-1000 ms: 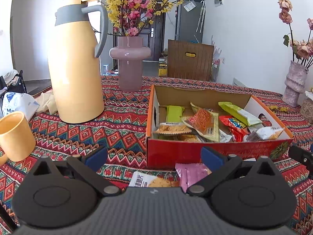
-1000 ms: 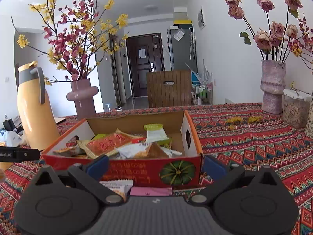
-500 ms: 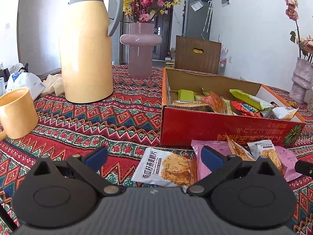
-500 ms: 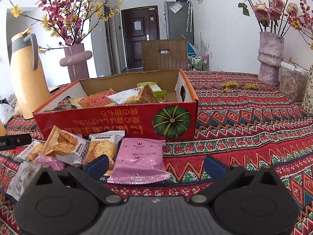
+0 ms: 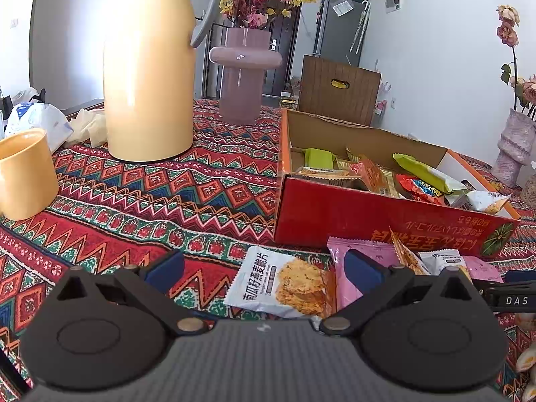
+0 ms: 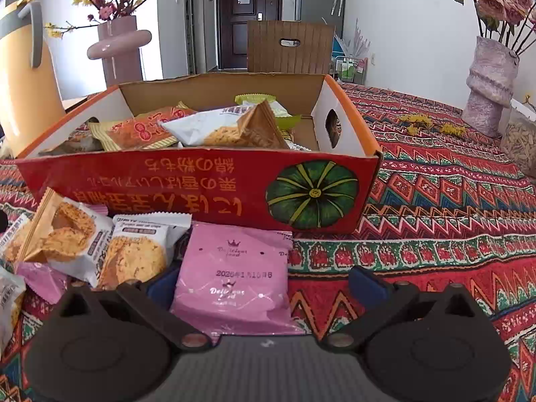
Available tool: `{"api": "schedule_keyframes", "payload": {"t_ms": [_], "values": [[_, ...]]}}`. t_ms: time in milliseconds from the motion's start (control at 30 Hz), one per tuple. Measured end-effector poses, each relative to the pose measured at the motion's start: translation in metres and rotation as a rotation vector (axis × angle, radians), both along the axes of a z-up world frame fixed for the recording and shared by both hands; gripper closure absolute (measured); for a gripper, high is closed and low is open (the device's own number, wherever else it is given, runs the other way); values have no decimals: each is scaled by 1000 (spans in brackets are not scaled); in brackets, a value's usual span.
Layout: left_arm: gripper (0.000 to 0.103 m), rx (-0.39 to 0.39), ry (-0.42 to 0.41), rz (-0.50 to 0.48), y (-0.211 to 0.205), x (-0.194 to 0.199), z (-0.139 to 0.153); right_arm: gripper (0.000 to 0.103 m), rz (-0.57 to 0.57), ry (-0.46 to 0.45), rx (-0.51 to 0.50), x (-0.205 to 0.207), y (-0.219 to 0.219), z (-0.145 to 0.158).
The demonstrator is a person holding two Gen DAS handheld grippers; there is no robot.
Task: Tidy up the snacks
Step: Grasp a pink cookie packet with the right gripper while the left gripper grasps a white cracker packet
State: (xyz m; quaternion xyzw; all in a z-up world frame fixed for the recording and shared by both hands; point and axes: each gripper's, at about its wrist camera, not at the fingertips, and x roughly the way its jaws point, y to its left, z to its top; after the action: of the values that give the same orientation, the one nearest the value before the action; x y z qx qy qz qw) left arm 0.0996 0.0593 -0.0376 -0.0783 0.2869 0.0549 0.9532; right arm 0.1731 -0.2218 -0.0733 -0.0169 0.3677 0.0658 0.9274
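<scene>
black hand-held gripper [image 5: 263,269], blue fingertips [image 5: 360,269]

- The box [image 6: 201,181] ahead of the right tongs is cardboard: printed red outside, raw brown inside.
- The pink packet [image 6: 231,278] between their fingers is matt, slightly crinkled plastic film.
- The biscuit packet [image 5: 284,281] between the left tongs' fingers is glossy film.
- The tablecloth [image 5: 150,201] is woven patterned cloth.
- The jug [image 5: 147,67] far ahead on the left has a smooth, shiny finish.
</scene>
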Motion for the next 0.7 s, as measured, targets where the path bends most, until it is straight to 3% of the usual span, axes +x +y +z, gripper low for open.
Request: {"api": "schedule_keyframes", "payload": {"t_ms": [367,400,467,700], "values": [[0,-12,2,11,2,0,0,1,28,5,8,2,-4,0],[0,-13,1,12,2,0,0,6,35,-7,10,-1,-3,1],[0,-13,-1,12,2,-1,0,43,62,-26,36,-8,-3,7],[0,-14,1,10,2,0,0,42,25,-113,21,-40,-6,11]]}}
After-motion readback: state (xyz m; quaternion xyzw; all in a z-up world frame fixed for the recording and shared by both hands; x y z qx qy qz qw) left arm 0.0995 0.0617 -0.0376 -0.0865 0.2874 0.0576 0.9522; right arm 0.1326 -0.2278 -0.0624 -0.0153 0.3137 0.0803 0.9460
